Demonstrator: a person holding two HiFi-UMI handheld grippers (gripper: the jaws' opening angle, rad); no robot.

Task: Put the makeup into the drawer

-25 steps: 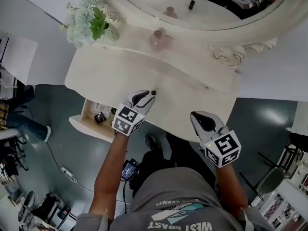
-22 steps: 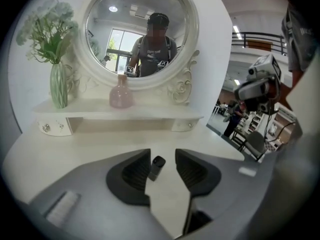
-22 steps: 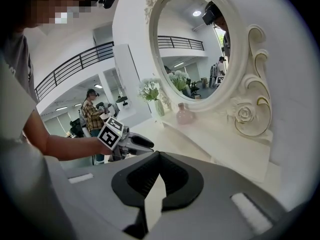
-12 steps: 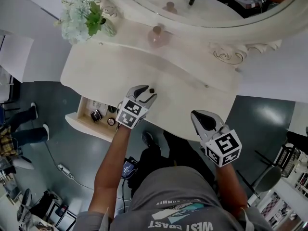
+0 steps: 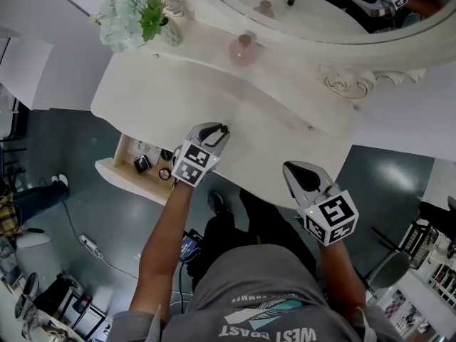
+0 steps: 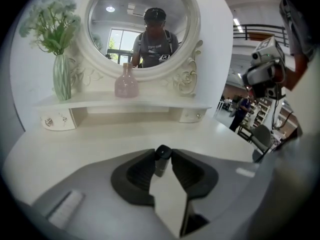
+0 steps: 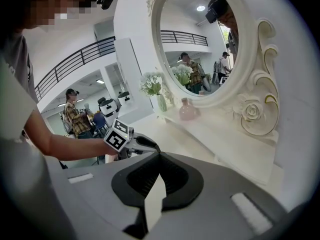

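our left fingers [image 6: 136, 173] have just closed on a lipstick [image 6: 161, 162], probably; right fingers [image 7: 137, 178] sit together; we carry it upright to the drawer [image 5: 128, 184].

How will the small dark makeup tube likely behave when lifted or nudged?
The makeup tube looks small and rigid, so probably light and stiff. Its round, narrow body, seemingly upright, could tip and roll. The left gripper, jaws just closing on it, may slip on smooth sides.
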